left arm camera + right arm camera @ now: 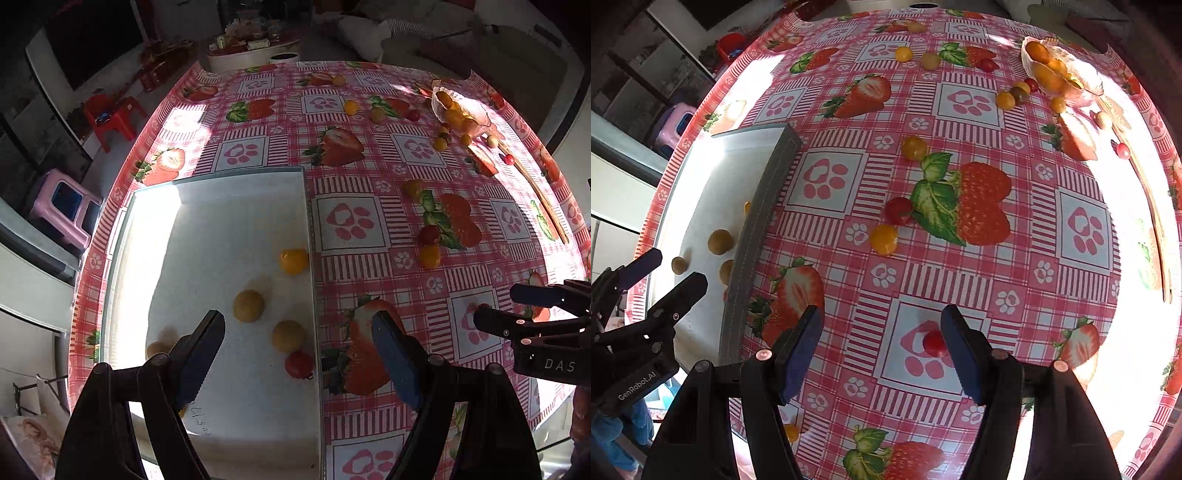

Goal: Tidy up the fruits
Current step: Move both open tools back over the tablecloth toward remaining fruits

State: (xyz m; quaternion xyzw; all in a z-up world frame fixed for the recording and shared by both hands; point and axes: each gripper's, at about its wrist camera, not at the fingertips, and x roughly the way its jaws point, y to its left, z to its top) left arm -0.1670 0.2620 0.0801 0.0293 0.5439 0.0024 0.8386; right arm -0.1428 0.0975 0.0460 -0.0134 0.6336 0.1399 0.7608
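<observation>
A white tray [221, 229] lies on the strawberry tablecloth and holds several small fruits: a yellow tomato [293, 260], two tan ones [248, 305] and a red one [298, 364]. My left gripper [299, 354] is open and empty above the tray's near right part. My right gripper [881, 350] is open over the cloth, with a small red tomato [933, 343] lying just inside its right finger. A red tomato [898, 211] and a yellow one [883, 240] lie farther ahead. The tray [713, 192] shows at left in the right wrist view.
A clear glass bowl [476, 110] of yellow fruits stands at the far right, with several loose tomatoes around it. A wooden stick [535, 188] lies along the right edge. More fruits [903, 54] are scattered far across the table. The table edge is near on the left.
</observation>
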